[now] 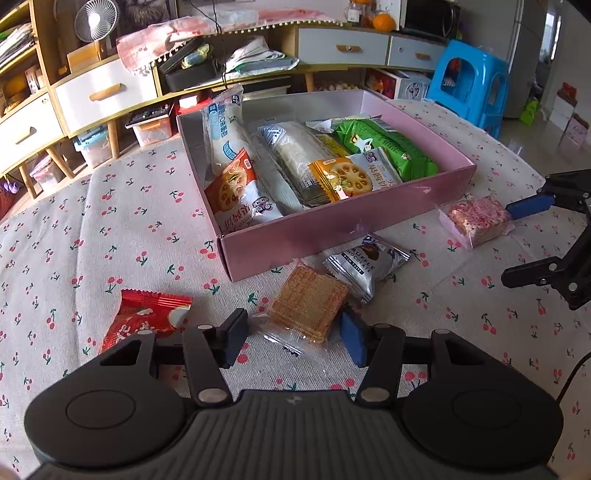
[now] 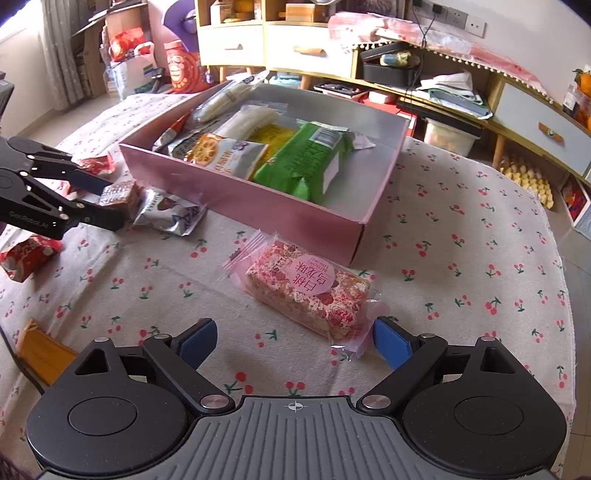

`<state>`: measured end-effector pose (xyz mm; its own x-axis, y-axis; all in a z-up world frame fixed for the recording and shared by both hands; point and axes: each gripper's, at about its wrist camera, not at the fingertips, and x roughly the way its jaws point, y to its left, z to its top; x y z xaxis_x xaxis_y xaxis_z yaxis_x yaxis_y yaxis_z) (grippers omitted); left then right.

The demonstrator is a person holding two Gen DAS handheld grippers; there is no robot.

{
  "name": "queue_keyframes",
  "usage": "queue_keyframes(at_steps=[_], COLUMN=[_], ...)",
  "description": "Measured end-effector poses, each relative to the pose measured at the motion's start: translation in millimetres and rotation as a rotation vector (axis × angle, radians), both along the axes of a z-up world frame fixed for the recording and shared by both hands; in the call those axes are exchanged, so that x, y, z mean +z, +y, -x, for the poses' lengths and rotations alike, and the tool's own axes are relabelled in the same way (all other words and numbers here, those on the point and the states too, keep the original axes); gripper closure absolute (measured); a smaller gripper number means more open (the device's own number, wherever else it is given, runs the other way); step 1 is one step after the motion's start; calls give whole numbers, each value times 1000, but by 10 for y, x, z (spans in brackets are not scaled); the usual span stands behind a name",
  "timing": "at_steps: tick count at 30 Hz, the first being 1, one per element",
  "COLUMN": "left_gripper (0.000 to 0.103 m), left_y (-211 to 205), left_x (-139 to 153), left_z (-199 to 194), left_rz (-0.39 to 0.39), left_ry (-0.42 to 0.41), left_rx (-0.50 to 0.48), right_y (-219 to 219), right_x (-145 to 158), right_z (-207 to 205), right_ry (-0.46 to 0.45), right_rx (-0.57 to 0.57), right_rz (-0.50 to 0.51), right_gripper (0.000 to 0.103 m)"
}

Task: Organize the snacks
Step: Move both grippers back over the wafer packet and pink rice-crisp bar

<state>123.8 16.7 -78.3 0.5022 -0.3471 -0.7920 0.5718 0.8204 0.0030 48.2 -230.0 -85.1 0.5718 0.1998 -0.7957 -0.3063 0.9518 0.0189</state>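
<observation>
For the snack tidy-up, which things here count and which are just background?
Job: pink box; wafer pack between the left gripper fingers; truffle chocolate packet; pink rice-crisp bar by the right gripper; red packet.
Background: blue stool; fan; shelf drawers.
</observation>
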Motion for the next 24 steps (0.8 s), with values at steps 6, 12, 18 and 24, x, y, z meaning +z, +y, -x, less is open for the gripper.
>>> queue_keyframes(at_steps=[6,12,18,24], left_gripper=[50,39,40,52], left_y=[27,-12,-22,-11], left_x=[9,-25,-23,-9], left_z=[11,-6,-33,6], left_rz=[-7,-16,-4,-1], left_ry=[11,-19,-10,-6], left_rx=[-24,0,17,1], right_y=[67,2,66,241], right_x=[70,-83,-94,-78], right_z=[47,-52,-176,-228], right_ry=[17,13,-40,-41], right_rx=[51,-27,-60,-1], right_rz=[4,107,153,124], right_gripper=[11,10,11,19])
